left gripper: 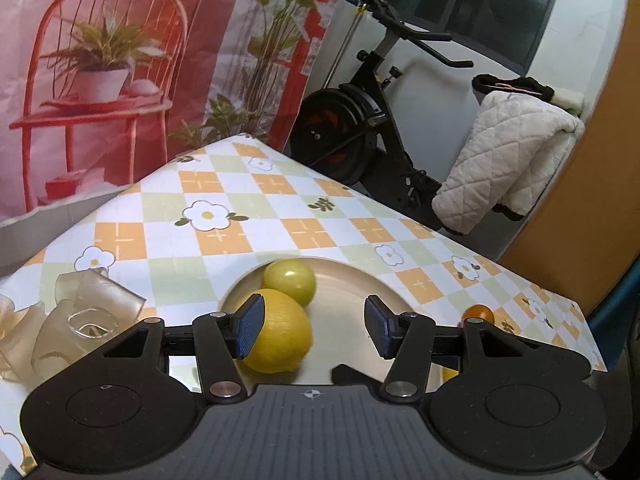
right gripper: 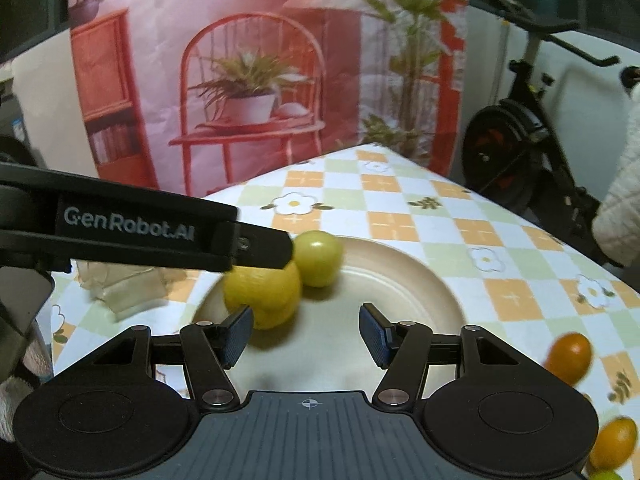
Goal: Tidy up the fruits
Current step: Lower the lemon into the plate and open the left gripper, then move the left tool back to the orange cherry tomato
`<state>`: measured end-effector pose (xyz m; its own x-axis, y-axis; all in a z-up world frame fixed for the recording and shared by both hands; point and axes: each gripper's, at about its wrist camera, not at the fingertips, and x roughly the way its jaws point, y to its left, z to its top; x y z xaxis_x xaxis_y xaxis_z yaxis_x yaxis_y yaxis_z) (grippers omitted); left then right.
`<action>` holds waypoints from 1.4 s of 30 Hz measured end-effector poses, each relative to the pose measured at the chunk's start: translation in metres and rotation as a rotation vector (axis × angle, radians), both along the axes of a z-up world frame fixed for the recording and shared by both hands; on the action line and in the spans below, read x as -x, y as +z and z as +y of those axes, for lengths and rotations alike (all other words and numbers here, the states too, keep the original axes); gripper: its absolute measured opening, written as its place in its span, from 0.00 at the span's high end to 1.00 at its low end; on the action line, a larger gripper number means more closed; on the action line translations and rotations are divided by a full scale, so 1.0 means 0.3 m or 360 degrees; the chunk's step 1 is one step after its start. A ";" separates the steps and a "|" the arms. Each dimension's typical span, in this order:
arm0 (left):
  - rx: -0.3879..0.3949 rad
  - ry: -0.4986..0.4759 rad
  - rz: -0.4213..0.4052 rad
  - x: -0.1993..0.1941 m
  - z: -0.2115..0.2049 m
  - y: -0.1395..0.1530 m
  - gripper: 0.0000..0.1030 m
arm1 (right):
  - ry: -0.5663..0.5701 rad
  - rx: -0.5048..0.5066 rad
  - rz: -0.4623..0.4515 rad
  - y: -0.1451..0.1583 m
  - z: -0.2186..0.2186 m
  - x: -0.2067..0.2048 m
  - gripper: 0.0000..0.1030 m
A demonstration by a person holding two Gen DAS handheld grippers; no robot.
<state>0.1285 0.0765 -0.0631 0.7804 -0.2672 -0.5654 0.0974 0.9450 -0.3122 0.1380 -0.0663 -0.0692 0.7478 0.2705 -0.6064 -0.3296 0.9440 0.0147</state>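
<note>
Yellow lemon [left gripper: 280,332] on a cream plate [left gripper: 352,280] (tablecloth [left gripper: 240,236] checked orange, green and white, with flowers).

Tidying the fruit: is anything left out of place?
Yes. The lemon and green fruit sit on the plate, but two oranges lie loose on the tablecloth to its right. Nothing looks spilled or damaged.

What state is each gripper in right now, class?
Left gripper: open, holding nothing, above the plate.
Right gripper: open, holding nothing.
</note>
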 end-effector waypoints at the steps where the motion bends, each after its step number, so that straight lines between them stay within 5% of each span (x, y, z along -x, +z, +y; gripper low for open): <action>1: -0.0008 -0.0004 -0.0005 0.004 -0.008 0.003 0.44 | -0.0018 -0.0014 -0.0010 0.003 -0.021 0.014 0.47; 13: -0.0040 -0.0129 -0.0098 0.095 -0.179 0.027 0.44 | -0.0227 -0.0063 -0.0185 0.023 -0.287 0.243 0.48; 23: -0.0068 -0.0362 -0.0066 0.142 -0.339 -0.023 0.44 | -0.0425 -0.0052 -0.0183 -0.074 -0.497 0.411 0.48; 42: -0.0096 -0.0684 0.0038 0.198 -0.495 -0.094 0.44 | -0.0511 -0.0016 -0.0130 -0.140 -0.530 0.504 0.48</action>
<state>0.0690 -0.0718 -0.0913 0.5917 -0.5312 -0.6064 0.4796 0.8366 -0.2648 -0.0130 -0.2252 -0.1112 0.8417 0.0187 -0.5396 -0.0155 0.9998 0.0105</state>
